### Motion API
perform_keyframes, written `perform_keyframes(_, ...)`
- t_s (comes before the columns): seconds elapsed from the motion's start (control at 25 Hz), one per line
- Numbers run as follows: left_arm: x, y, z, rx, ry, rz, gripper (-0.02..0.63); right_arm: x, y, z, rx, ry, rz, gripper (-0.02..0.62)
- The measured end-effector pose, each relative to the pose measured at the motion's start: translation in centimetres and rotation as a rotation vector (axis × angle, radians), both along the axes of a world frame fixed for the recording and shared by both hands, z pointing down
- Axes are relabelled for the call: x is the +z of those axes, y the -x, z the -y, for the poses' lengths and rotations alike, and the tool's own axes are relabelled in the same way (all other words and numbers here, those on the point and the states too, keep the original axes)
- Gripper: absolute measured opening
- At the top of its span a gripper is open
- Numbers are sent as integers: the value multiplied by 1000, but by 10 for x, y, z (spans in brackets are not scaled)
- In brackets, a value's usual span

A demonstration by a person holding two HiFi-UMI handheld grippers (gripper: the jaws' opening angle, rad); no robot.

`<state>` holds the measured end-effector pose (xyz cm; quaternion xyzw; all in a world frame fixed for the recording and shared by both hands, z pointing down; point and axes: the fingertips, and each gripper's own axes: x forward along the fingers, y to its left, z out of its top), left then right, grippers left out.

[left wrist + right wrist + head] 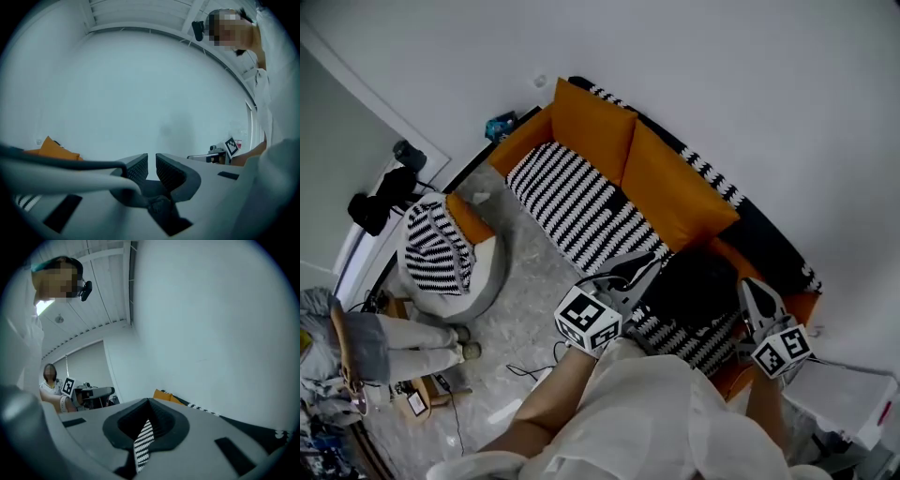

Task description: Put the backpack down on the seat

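Observation:
A black backpack [698, 281] lies on the right end of the black-and-white striped sofa seat [572, 202], in front of the orange back cushions [675, 187]. My left gripper [652, 261] hovers at the backpack's left edge. In the left gripper view this gripper [151, 161] points at the bare wall, its jaws a narrow gap apart with nothing between them. My right gripper [750, 286] is raised at the backpack's right side. In the right gripper view its tips [148, 403] meet, empty, with a strip of striped seat showing below them.
A round striped pouf chair [445, 253] stands left of the sofa. A seated person [384, 342] and black camera gear [389, 192] are at the far left. Cables [530, 370] lie on the floor. A white box [853, 398] sits right of the sofa.

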<state>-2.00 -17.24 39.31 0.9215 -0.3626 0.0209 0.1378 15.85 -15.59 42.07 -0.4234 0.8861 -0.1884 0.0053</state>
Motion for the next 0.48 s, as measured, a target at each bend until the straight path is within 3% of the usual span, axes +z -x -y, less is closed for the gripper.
perform_keyframes(0.48, -3, 7, 4, -1, 8, -28, 63, -6, 10, 3, -16, -24, -46, 17)
